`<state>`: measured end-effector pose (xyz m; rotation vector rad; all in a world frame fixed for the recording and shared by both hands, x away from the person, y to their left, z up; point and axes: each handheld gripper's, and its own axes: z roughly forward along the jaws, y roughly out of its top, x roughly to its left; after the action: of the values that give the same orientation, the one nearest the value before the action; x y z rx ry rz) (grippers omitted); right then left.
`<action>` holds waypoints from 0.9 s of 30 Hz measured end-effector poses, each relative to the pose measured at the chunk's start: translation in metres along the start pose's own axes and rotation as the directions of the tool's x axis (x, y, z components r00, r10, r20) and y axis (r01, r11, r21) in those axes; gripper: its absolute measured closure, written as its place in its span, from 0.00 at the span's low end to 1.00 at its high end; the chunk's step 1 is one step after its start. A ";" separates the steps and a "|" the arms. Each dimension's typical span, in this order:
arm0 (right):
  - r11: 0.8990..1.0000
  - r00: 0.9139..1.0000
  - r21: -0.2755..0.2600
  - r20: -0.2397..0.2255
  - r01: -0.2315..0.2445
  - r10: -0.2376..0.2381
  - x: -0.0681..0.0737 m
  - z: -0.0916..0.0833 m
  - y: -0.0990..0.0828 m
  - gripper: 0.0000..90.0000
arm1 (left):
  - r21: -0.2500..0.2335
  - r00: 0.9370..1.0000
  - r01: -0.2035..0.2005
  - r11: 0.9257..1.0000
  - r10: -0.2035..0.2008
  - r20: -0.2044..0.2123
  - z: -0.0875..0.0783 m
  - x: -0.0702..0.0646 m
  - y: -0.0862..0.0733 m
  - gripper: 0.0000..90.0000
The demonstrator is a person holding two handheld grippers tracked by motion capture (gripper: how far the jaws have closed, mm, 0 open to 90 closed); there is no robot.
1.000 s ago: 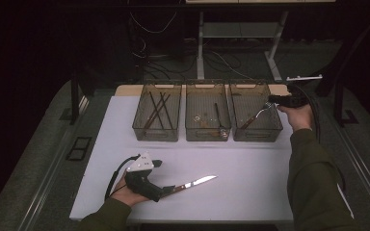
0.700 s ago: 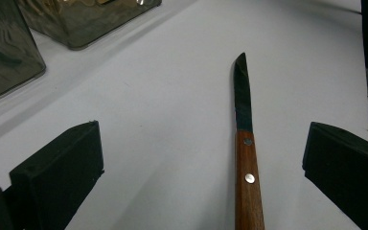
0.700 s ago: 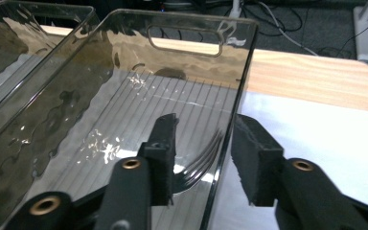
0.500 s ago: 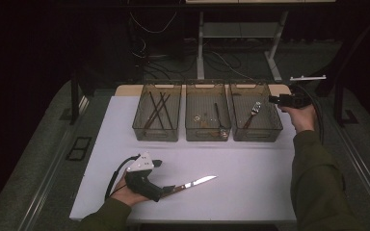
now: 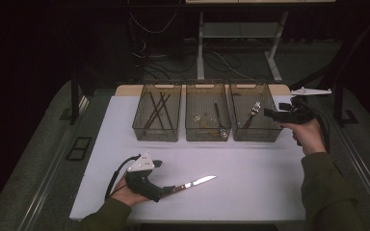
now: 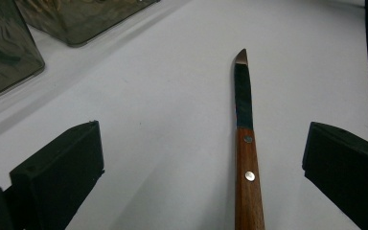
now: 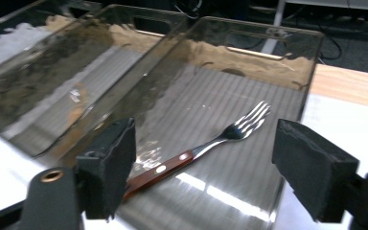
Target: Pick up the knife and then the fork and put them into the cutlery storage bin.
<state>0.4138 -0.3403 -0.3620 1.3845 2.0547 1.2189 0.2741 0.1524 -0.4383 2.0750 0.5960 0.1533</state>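
A wooden-handled knife point(image 5: 197, 182) point(image 6: 247, 163) lies flat on the white table point(image 5: 250, 178), blade pointing right. My left gripper point(image 5: 166, 191) point(image 6: 203, 129) rests low on the table, open. The knife's handle lies between its jaws, and neither pad touches it. A fork point(image 5: 253, 111) point(image 7: 206, 148) with a wooden handle lies on the floor of the right bin point(image 5: 256, 138). My right gripper point(image 5: 269, 114) point(image 7: 204, 125) hovers at that bin's right edge. Its jaws have just been opening and hold nothing.
Three smoky clear bins stand in a row at the table's far side. The left bin point(image 5: 155, 135) holds dark sticks; the middle bin point(image 5: 207, 137) holds a slim utensil. The table's wooden far edge point(image 5: 125, 90) and stand legs lie behind them.
The fork left my right gripper and now lies in the right bin. My right hand has drawn back to the right, jaws wider. The left gripper and knife have not moved.
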 end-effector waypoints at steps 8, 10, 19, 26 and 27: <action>0.999 0.999 -0.015 -0.009 0.042 -0.042 0.021 -0.018 -0.031 0.17 | 0.003 1.000 -0.002 1.000 0.002 -0.006 0.000 -0.001 0.000 0.00; 0.998 0.998 -0.010 -0.020 0.064 -0.064 0.027 -0.021 -0.038 0.17 | 0.004 1.000 -0.005 1.000 0.005 -0.007 0.000 -0.001 0.000 0.00; 0.993 0.991 0.006 -0.065 0.119 -0.119 0.061 -0.030 -0.069 0.14 | 0.010 1.000 -0.006 1.000 0.006 -0.013 0.001 -0.002 0.002 0.02; 0.992 0.989 0.005 -0.079 0.128 -0.128 0.079 -0.030 -0.094 0.14 | 0.020 1.000 0.001 1.000 0.000 -0.015 0.001 -0.002 0.005 0.11; 0.992 0.988 0.007 -0.085 0.129 -0.128 0.081 -0.030 -0.098 0.14 | 0.017 1.000 -0.001 1.000 0.002 -0.020 0.001 -0.002 0.005 0.14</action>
<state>0.3022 -0.2953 -0.4138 1.2043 2.1760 1.2307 0.2743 0.1485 -0.4339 2.0925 0.6098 0.1705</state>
